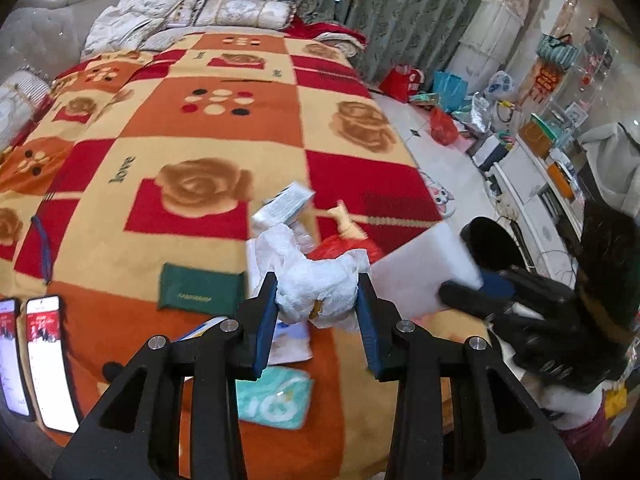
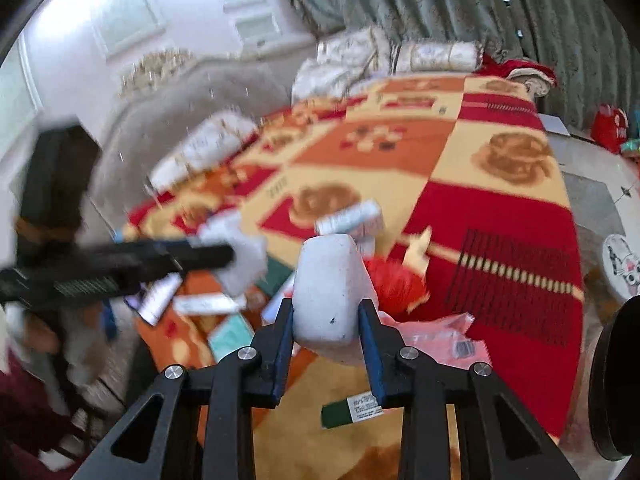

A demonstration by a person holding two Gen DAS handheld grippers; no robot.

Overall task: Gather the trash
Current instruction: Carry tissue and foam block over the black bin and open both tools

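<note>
On the patterned bed blanket (image 1: 224, 128) the gathering step is under way; the right gripper (image 2: 326, 322) clamps a white foam block (image 2: 326, 288), the left gripper (image 1: 318, 298) pinches crumpled white tissue (image 1: 320, 280) — both lifted above the blanket's near edge; next each load needs a bin — possibly the blurred dark rim (image 1: 494, 246) beside the blanket.

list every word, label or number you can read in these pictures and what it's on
"love" – woven into the bedspread, left wrist view.
"10" – it seems, large pale digits on the teal packet.
Too small or blurred to read: gold lettering on the green pouch, print on the white box, two phone screens, the green-and-white label, and the barcode on the pink wrapper.
</note>
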